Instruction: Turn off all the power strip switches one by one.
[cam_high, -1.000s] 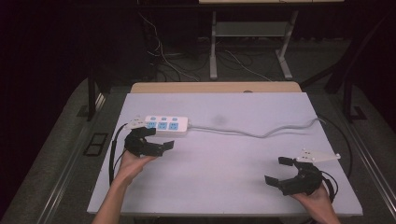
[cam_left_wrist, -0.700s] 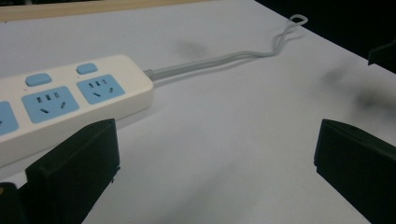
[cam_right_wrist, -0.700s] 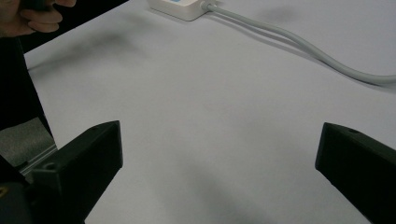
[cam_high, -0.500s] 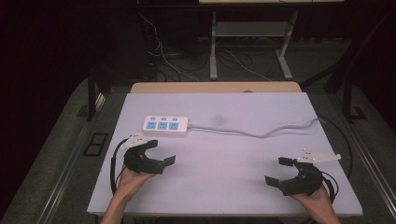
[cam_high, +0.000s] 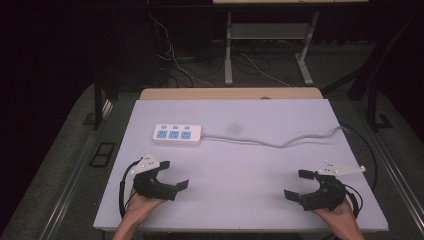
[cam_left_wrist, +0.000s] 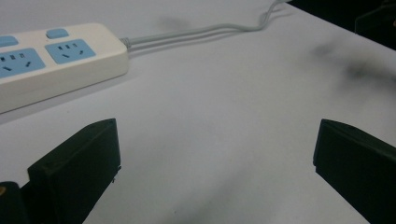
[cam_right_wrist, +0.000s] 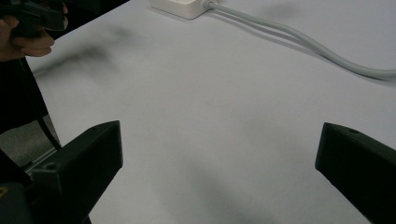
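Note:
A white power strip (cam_high: 177, 134) with blue sockets lies on the white table (cam_high: 240, 165), left of centre and toward the back. Its grey cable (cam_high: 280, 142) runs right to the table's far right edge. In the left gripper view the power strip (cam_left_wrist: 51, 60) lies at the upper left with its cable (cam_left_wrist: 196, 31) leading away. My left gripper (cam_high: 172, 175) rests near the front left, open and holding nothing. Near the front right, my right gripper (cam_high: 299, 184) is open and holds nothing too. The right gripper view has the strip's end (cam_right_wrist: 182, 6) at the top and the cable (cam_right_wrist: 303, 42).
A wooden board edge (cam_high: 230, 93) lines the table's back. Behind it a metal stand (cam_high: 265, 35) and loose cables (cam_high: 175, 65) sit on the dark floor. Each gripper trails a black cable (cam_high: 121, 187) over the front of the table.
My left gripper has drawn back from beside the power strip toward the front left of the table, still open. The right gripper has stayed in place.

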